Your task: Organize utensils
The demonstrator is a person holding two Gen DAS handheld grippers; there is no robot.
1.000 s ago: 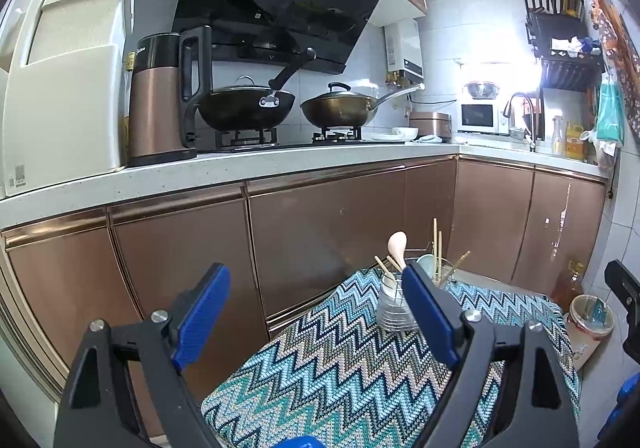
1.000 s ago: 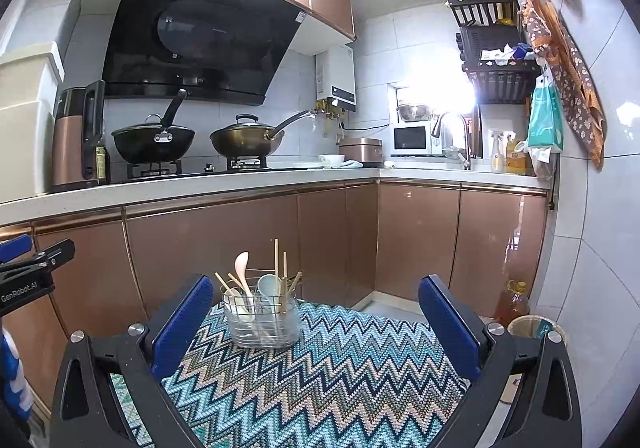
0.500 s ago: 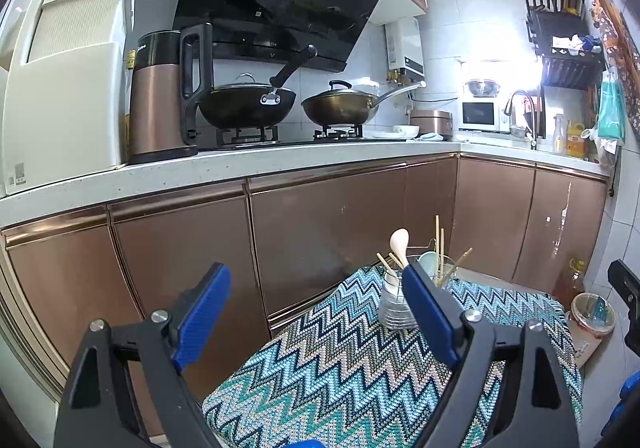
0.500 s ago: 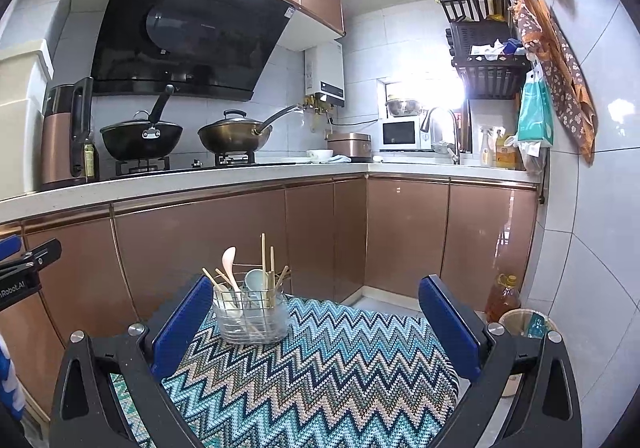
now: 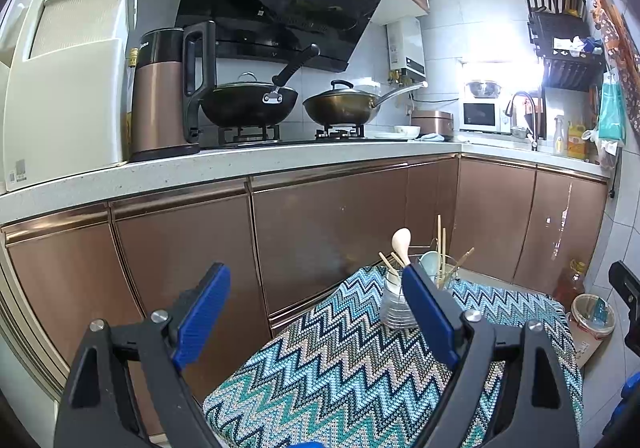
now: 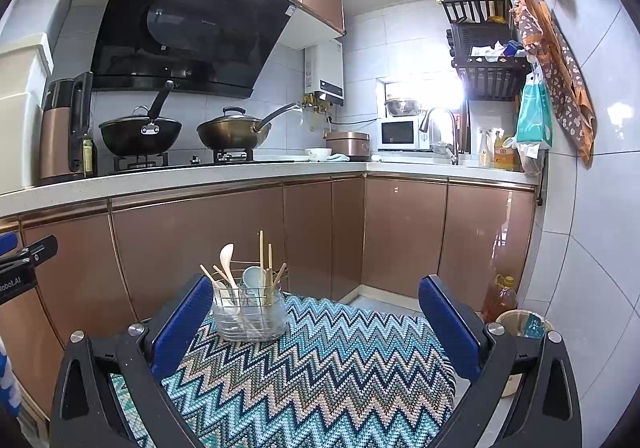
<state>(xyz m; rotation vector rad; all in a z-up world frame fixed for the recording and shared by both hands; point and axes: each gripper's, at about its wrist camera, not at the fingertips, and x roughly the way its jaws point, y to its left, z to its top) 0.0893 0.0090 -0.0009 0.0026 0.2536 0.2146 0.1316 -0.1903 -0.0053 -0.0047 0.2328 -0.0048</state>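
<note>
On the zigzag-patterned blue, teal and white woven cloth (image 6: 320, 360) stands a clear plastic utensil holder with a thin wire frame (image 6: 249, 314), set near the cloth's far left edge in the right wrist view, and in it the task's things are already gathered: a pale wooden spoon (image 6: 226, 254) leaning left, a light blue-grey ceramic spoon (image 6: 253, 276) bowl-up in the middle, and several slim wooden chopsticks (image 6: 261, 252), some upright and some splayed. No utensil can be seen lying loose on the bare cloth, so the scene would fit both a sorting that is finished and a holder about to be emptied and re-sorted; the pictures do not settle which. The left gripper (image 5: 316, 312) and the right gripper (image 6: 316, 316) both have their blue-padded fingers spread wide apart with nothing between them, and both hover short of the holder, well clear of it. Over the last second the right wrist view has swung: the holder slid left and a little lower half a second ago, and now sits back toward the centre and looks nearer, which suggests the right gripper is drifting about rather than closing on a target. The left view has barely shifted, the holder staying half hidden behind its right finger (image 5: 426, 308). Judged from this, neither hand is committed to a grasp, and the utensils rest undisturbed in the holder
</note>
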